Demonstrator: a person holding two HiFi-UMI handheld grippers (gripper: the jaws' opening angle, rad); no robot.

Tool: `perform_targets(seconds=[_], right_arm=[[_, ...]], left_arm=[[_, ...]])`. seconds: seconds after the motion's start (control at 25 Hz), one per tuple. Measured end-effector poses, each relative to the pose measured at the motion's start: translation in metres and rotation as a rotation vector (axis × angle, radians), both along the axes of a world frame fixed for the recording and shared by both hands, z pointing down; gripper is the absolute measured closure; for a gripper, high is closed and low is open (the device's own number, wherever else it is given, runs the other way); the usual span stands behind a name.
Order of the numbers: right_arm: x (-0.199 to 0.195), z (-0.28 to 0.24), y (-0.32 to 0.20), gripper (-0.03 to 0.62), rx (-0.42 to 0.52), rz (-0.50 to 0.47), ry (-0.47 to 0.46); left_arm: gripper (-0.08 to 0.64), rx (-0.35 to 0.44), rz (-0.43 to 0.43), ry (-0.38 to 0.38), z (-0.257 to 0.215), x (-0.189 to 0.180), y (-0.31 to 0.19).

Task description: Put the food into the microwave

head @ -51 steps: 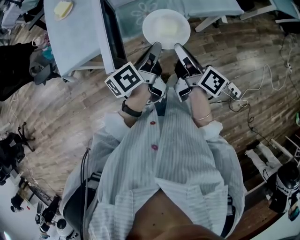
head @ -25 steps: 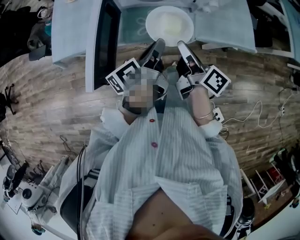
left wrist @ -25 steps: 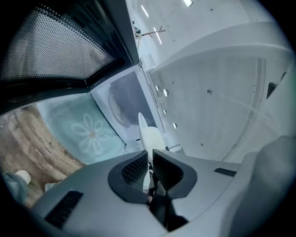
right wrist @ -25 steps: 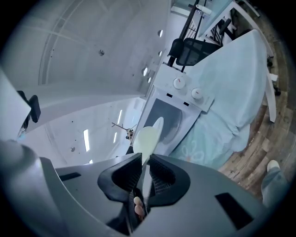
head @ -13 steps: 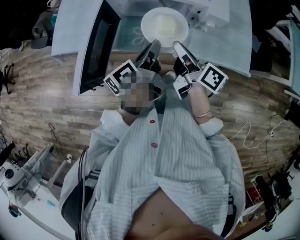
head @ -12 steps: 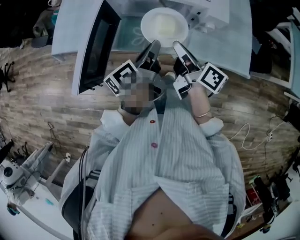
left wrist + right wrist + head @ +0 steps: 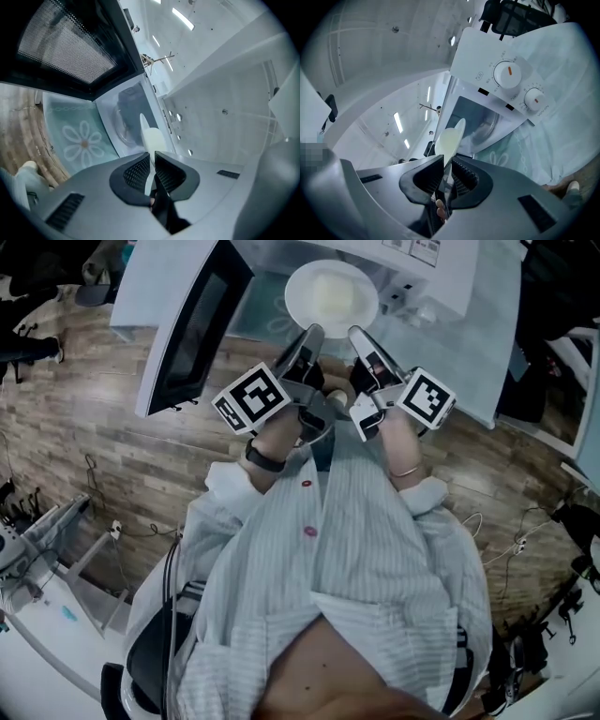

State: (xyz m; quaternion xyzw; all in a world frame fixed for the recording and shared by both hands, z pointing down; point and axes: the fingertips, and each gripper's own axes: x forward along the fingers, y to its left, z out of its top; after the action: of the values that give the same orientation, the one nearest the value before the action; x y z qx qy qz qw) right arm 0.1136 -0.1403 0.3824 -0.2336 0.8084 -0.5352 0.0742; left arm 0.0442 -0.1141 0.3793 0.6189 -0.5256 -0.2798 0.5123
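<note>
Food (image 7: 332, 296), pale yellow, sits on white plate (image 7: 296, 298), held just in front of the open microwave (image 7: 441, 263), door (image 7: 192, 329) swung out to the left. L gripper (image 7: 311, 334) fingers pinch plate's near rim; R gripper (image 7: 359, 334) fingers pinch the rim too, close beside. Flower-print cloth (image 7: 82, 140) on counter below.

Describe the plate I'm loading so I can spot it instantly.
Start at the white microwave at the head view's top, door swung open leftward. Before its opening is a round white plate of pale food, the only thing clamped at its rim by the left tool and right tool.
</note>
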Motion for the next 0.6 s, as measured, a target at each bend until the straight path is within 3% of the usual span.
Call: perform_targets(seconds=[0.6], right_arm=[[-0.031, 0.006, -0.034, 0.536, -0.025, -0.011, 0.018]], left_arm=[[0.528, -0.030, 0.007, -0.012, 0.007, -0.031, -0.035]])
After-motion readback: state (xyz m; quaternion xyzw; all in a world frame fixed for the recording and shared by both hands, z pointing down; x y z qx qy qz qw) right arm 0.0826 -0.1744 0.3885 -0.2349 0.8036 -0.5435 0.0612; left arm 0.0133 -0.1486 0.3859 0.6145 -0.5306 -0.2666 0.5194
